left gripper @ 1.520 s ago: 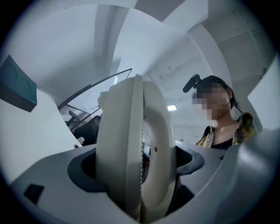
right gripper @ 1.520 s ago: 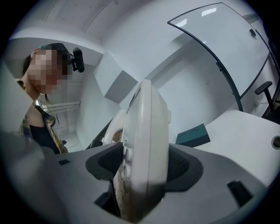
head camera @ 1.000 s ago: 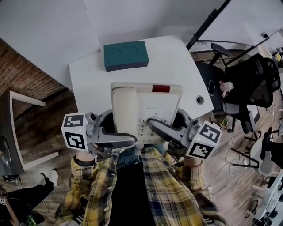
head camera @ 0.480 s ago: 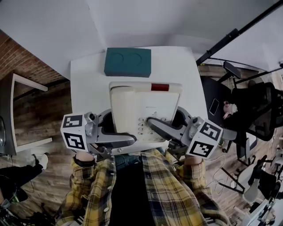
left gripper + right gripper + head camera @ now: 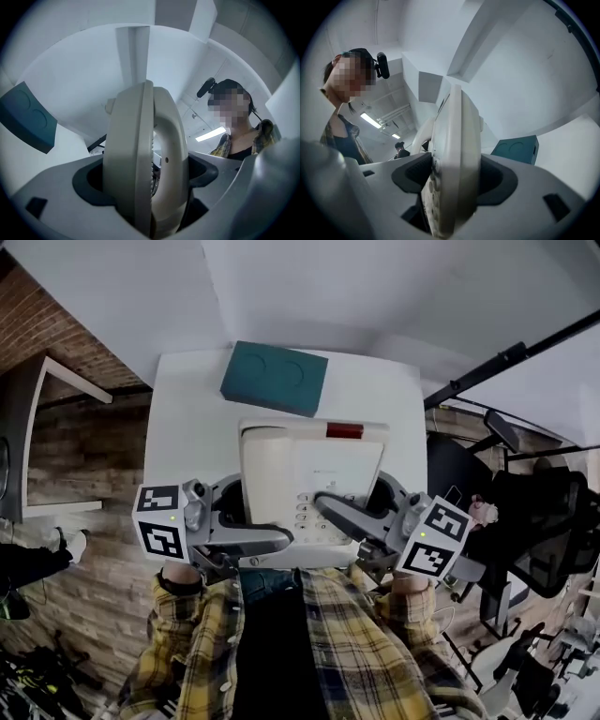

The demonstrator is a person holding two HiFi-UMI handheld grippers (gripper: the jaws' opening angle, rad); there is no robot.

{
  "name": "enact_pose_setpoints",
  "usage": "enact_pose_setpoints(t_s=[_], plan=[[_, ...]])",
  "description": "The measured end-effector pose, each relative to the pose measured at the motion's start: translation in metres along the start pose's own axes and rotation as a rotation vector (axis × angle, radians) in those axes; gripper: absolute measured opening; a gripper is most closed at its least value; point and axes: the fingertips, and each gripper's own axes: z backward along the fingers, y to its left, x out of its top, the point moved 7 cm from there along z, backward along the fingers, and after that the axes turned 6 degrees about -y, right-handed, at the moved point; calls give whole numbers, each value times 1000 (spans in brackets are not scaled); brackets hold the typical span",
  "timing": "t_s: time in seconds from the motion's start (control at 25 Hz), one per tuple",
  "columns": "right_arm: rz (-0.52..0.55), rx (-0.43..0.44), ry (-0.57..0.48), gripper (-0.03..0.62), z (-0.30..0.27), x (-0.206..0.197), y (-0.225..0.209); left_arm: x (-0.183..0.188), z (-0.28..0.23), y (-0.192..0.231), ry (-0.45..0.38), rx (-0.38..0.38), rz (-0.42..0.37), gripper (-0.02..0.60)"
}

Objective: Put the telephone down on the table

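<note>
Cream hard-plastic desk telephone: sits clamped at its near edge by left gripper and right gripper; probably stiff, light.

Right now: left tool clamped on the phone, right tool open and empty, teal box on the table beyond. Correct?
One error: the right tool isn't open and empty. The right gripper view shows it shut on the telephone, keypad side. The left tool is clamped on it too; the teal box lies on the table beyond.
</note>
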Motion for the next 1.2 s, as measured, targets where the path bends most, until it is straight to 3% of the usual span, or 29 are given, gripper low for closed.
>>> enact_pose_setpoints(t_s=[0.52, 1.2], plan=[[-3, 100, 70, 275, 12, 6, -18, -17, -17, -4, -75, 85, -35, 428], [-44, 23, 40, 275, 11, -2, -23, -12, -15, 12, -16, 48, 23, 428]])
